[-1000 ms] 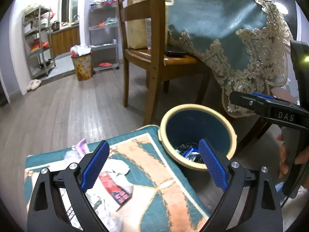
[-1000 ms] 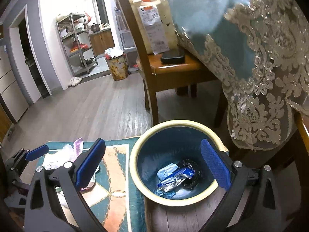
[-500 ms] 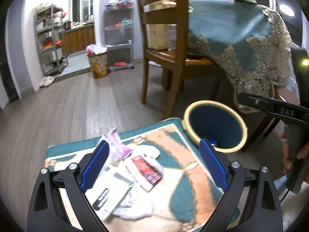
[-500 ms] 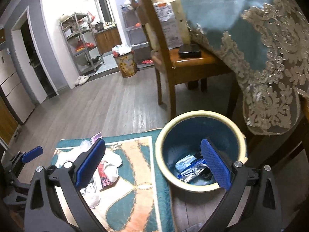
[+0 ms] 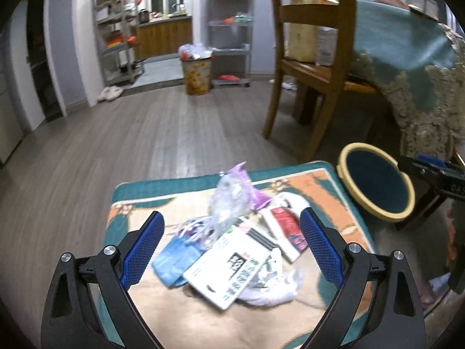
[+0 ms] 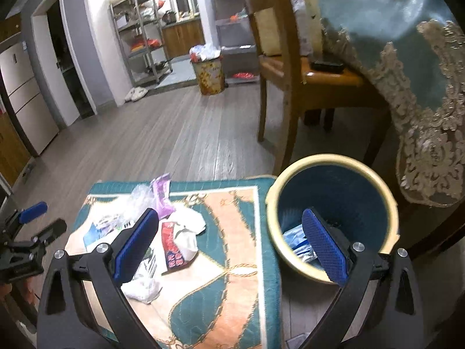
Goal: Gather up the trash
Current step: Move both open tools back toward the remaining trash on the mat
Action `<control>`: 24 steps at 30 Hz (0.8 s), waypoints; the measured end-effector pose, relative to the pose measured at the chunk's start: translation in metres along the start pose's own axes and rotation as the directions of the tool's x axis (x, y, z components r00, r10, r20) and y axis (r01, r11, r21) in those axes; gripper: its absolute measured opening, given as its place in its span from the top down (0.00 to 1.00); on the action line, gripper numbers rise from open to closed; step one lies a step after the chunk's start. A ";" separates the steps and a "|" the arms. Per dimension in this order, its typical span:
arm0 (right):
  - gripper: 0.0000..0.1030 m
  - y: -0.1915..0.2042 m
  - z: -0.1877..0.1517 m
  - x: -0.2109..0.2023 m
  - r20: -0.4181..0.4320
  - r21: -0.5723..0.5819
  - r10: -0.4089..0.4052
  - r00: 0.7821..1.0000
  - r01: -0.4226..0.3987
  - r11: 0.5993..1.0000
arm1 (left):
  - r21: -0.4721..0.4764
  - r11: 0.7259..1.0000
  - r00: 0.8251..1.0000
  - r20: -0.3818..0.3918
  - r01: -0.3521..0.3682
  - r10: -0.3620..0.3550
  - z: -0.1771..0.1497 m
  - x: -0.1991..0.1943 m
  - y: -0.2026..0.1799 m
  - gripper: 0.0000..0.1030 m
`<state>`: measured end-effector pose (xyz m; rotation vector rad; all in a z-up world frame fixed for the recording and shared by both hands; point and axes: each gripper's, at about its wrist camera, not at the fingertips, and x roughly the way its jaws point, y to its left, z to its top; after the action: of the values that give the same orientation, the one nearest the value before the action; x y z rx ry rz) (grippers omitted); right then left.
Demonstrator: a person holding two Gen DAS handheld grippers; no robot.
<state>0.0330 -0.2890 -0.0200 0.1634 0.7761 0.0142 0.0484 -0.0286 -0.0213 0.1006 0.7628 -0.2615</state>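
Note:
A pile of trash lies on a patterned mat [image 5: 328, 183]: a clear and purple plastic bag [image 5: 232, 196], a white printed carton [image 5: 232, 264], a red packet [image 5: 287, 224], a blue wrapper [image 5: 174, 257] and white crumpled tissue [image 5: 273, 288]. My left gripper [image 5: 231, 244] is open and empty, hovering over the pile. A blue bin with a cream rim [image 6: 331, 215] stands right of the mat and holds blue wrappers [image 6: 296, 241]. My right gripper [image 6: 231, 241] is open and empty, between the pile [image 6: 174, 232] and the bin. The bin also shows in the left wrist view [image 5: 377, 186].
A wooden chair [image 5: 314, 67] and a table with a teal lace-edged cloth [image 6: 407, 58] stand behind the bin. A full yellow waste bin [image 5: 196, 71] and metal shelves [image 5: 119, 32] stand far across the wood floor.
Both grippers have swung left, away from the blue bin toward the trash pile. The left gripper now frames the pile; the bin has shifted to the right in both views.

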 end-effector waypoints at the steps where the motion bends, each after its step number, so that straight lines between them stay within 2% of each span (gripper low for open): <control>1: 0.06 0.001 -0.002 0.001 -0.004 0.004 0.006 1.000 -0.006 1.000 | -0.004 1.000 1.000 -0.004 -0.002 0.002 -0.001 0.001 0.002 0.09; 10: 0.06 0.020 -0.022 0.031 -0.097 -0.046 0.030 0.995 -0.034 0.998 | 0.002 0.997 0.996 -0.052 -0.073 0.073 -0.014 0.014 0.022 0.09; 19: 0.06 0.053 -0.051 0.077 -0.221 -0.153 0.021 0.975 -0.056 0.987 | -0.012 0.993 0.990 -0.079 -0.114 0.113 -0.023 0.020 0.036 0.09; 24: 0.06 0.050 -0.051 0.096 -0.237 -0.167 -0.010 0.972 -0.031 0.985 | -0.016 0.997 0.990 -0.117 -0.079 0.077 -0.030 0.032 0.036 0.09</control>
<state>0.0684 -0.2258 -0.1145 0.0029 1.0083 0.1112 0.0601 0.0058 -0.0653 0.1273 0.8755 -0.1742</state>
